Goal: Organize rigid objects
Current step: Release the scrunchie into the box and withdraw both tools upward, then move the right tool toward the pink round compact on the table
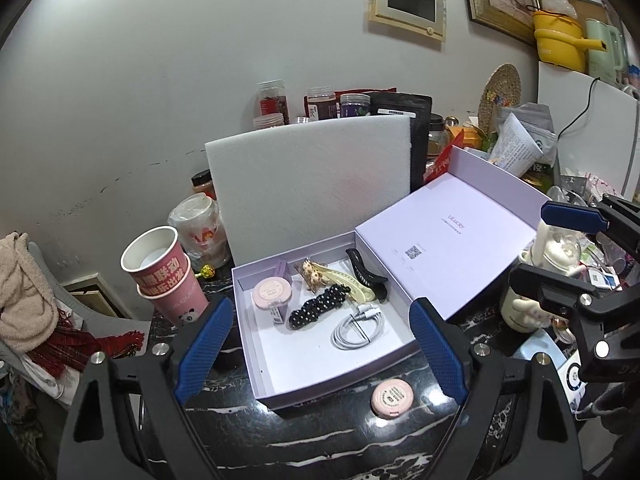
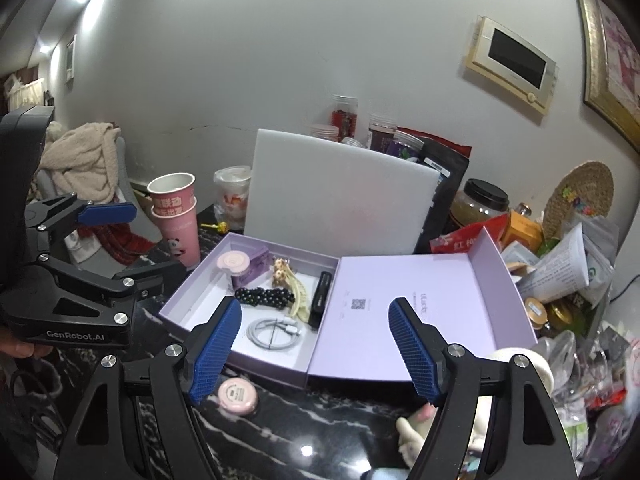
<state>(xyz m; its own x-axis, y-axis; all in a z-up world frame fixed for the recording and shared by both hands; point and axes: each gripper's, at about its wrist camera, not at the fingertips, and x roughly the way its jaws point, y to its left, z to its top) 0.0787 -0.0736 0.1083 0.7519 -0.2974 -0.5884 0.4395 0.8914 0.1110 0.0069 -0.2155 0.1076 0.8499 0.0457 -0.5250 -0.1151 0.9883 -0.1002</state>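
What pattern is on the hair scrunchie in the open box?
The fabric hair scrunchie is black with small white polka dots, clearest in the left wrist view.

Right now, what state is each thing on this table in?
Lavender box: open, lid lying flat beside it.
White cable: coiled, inside the box.
Black hair claw: inside the box.
Pink round case: closed, outside on the table.
Paper cups: stacked, upright.
Left tongs: open, empty.
Right tongs: open, empty.

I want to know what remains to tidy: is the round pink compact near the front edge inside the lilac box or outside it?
Outside. The round pink compact lies on the black marble tabletop, just before the lilac cardboard box's front wall.
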